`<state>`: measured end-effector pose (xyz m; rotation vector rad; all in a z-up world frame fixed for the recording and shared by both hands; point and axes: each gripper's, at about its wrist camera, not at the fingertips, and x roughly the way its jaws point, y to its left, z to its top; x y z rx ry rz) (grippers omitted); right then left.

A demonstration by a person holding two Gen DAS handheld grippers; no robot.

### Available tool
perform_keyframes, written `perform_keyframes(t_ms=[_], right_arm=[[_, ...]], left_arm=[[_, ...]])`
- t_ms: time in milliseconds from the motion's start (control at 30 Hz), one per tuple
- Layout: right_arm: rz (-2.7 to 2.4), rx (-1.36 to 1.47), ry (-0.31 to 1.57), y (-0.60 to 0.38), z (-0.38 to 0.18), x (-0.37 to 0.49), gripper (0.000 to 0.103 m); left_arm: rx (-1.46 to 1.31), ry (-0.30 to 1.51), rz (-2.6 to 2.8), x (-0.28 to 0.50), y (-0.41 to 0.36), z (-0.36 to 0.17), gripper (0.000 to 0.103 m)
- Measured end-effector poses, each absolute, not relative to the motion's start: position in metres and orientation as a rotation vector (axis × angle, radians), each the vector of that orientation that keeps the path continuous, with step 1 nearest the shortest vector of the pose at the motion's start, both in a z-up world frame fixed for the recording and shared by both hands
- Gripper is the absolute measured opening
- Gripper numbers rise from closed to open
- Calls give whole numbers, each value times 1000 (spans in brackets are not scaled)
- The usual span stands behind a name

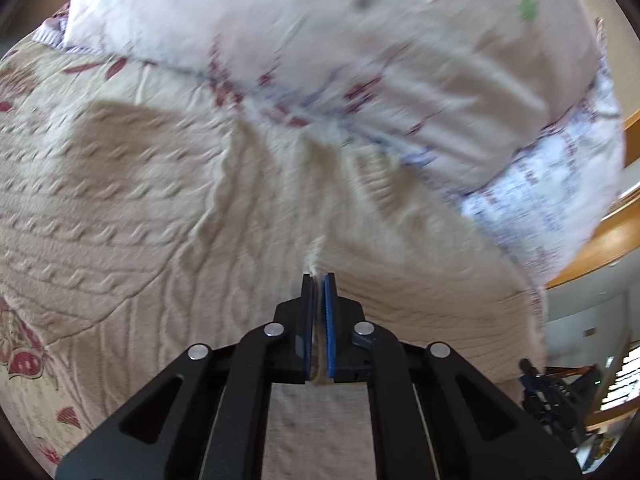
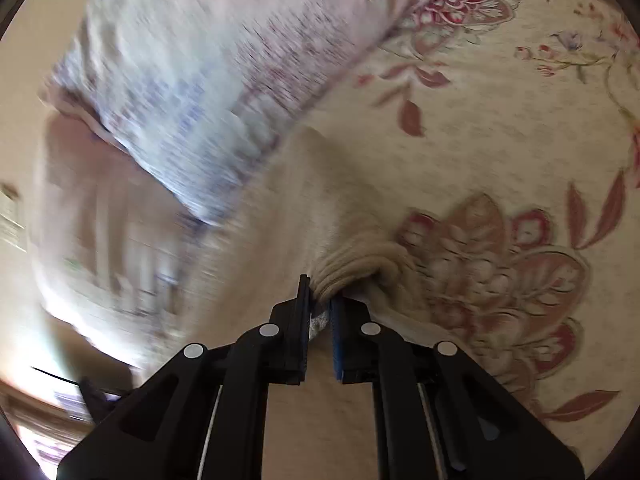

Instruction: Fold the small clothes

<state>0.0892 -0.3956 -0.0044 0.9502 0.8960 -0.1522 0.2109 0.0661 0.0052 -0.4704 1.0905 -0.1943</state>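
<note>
Garment: a beige cable-knit sweater (image 1: 168, 200) lies spread on a floral quilted bedspread (image 1: 24, 344); in the left wrist view it fills the middle and runs from 9 o'clock to 4 o'clock
Left gripper: the left gripper (image 1: 319, 284) is clamped tight on a thin pinch of the sweater's knit, a tuft of fabric rising just above the blue pads at 6 o'clock
Right gripper: the right gripper (image 2: 320, 292) is closed on a bunched ribbed edge of the same sweater (image 2: 352, 264), the folds gathering at its tips and fanning toward 1 o'clock
Bedspread: in the right wrist view its red and pink flowers (image 2: 500, 280) sit at 3 to 4 o'clock, touching the sweater's edge
Pillow: a pale printed pillow (image 1: 360, 60) lies at 12 to 2 o'clock in the left view, its lower edge over the sweater's far side; blurred
Background: a wooden rail (image 1: 600, 248) shows at 3 o'clock in the left view
</note>
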Motion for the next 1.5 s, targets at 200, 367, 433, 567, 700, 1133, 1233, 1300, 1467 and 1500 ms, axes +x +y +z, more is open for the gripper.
perform_keyframes(t_ms=[200, 367, 433, 567, 700, 1133, 1233, 1300, 1467, 1500], right_arm=[[-248, 775, 947, -381, 13, 88, 30], [-241, 567, 845, -352, 49, 87, 46], [-148, 475, 873, -329, 51, 109, 52], [-46, 441, 949, -305, 39, 128, 52], [-30, 416, 1044, -287, 21, 141, 60], [-19, 475, 1069, -282, 31, 133, 71], [-14, 486, 1066, -282, 34, 127, 71], [-12, 488, 1061, -283, 38, 124, 71], [-11, 496, 1042, -284, 44, 116, 71], [-11, 498, 1039, -284, 44, 114, 71]], left_arm=[[-444, 1071, -196, 207, 69, 1, 5], [-525, 1028, -193, 193, 89, 12, 27], [-553, 1000, -183, 184, 102, 20, 32], [-584, 942, -121, 159, 143, 34, 36], [-643, 898, 2, 133, 204, 38, 37], [-1095, 835, 263, 122, 346, -8, 33], [-1137, 816, 270, 127, 357, -11, 30], [-1188, 798, 276, 128, 362, -16, 26], [-1285, 760, 291, 125, 372, -28, 11], [-1298, 756, 293, 124, 374, -29, 10]])
